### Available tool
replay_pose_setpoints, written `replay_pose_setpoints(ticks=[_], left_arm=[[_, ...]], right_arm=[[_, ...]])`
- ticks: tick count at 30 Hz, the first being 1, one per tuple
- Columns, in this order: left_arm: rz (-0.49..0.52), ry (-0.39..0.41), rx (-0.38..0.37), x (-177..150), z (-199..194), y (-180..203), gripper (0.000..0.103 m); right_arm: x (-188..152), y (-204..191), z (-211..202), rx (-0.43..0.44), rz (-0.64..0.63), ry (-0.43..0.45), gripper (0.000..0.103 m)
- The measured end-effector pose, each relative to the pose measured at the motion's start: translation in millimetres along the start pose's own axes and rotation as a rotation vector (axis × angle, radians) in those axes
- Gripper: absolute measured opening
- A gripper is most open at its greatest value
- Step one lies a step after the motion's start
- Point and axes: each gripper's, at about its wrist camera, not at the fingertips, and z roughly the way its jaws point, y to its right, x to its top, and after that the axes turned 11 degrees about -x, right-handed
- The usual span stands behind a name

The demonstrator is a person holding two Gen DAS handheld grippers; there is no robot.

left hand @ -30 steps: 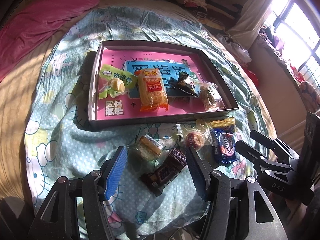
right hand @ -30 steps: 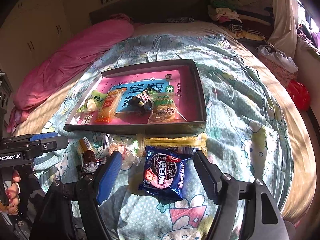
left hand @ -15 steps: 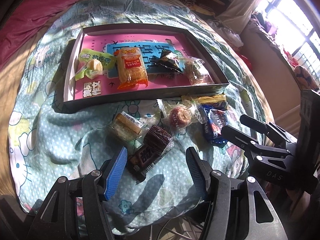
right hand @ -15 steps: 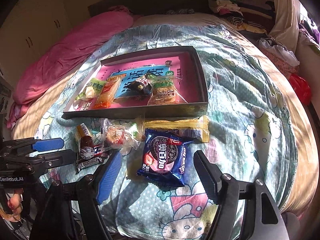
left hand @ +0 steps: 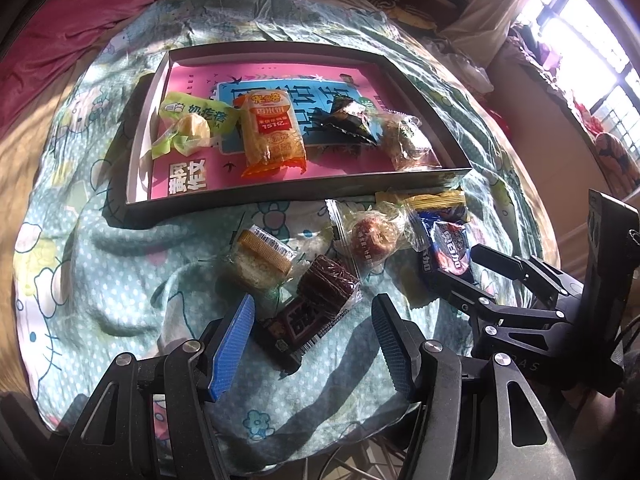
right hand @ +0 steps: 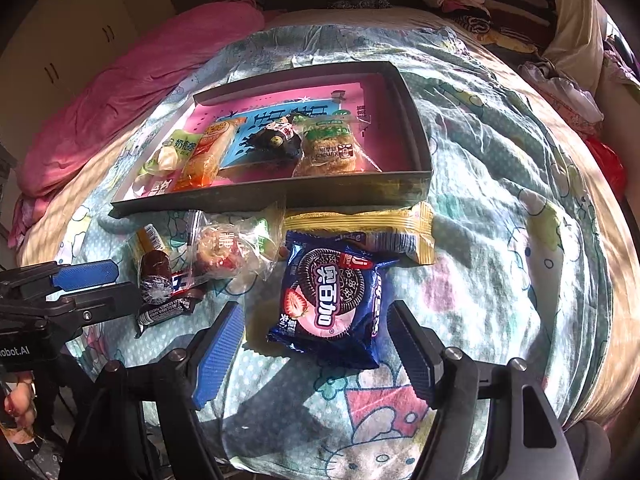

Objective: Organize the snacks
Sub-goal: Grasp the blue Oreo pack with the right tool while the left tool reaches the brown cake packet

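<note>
A grey box with a pink floor (left hand: 280, 196) (right hand: 360, 188) lies on the bed and holds several wrapped snacks. In front of it lie loose snacks. My left gripper (left hand: 312, 312) is open around a dark brown chocolate cake pack (left hand: 316, 304) (right hand: 160, 280). My right gripper (right hand: 316, 324) (left hand: 476, 268) is open around a blue Oreo pack (right hand: 332, 296) (left hand: 448, 244). Between them lie a clear-wrapped red-brown pastry (left hand: 372, 236) (right hand: 224, 252), a wafer cake (left hand: 260, 256) and a yellow bar (right hand: 360, 228) (left hand: 436, 200).
The bedspread (left hand: 100, 280) is light blue with cartoon cats and is wrinkled. A pink duvet (right hand: 120, 92) lies at the far left. Clothes are piled at the bed's far end (right hand: 472, 0). A bright window (left hand: 580, 32) is on the right.
Both grippers have moved forward and down toward the loose snacks. The chocolate pack now sits between the left fingers and the Oreo pack between the right fingers. Both stayed open.
</note>
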Motion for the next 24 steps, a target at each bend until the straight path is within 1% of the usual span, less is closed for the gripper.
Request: replay_pose_setpoints(ticks=[6, 10, 18, 24], left_arm=[[0.023, -0.012, -0.007, 1, 7, 3, 0.063], [0.027, -0.013, -0.01, 3, 10, 3, 0.063], [0.046, -0.022, -0.018, 9, 19, 5, 0.063], [0.056, -0.033, -0.017, 9, 25, 8, 0.063]], right_arm=[[1, 1, 15, -0.034, -0.007, -0.013, 0.073], [3, -1, 20, -0.042, -0.033, -0.002, 0.073], [6, 4, 24, -0.031, -0.047, 0.024, 0.062], [8, -4, 30, -0.058, -0.112, 0.027, 0.06]])
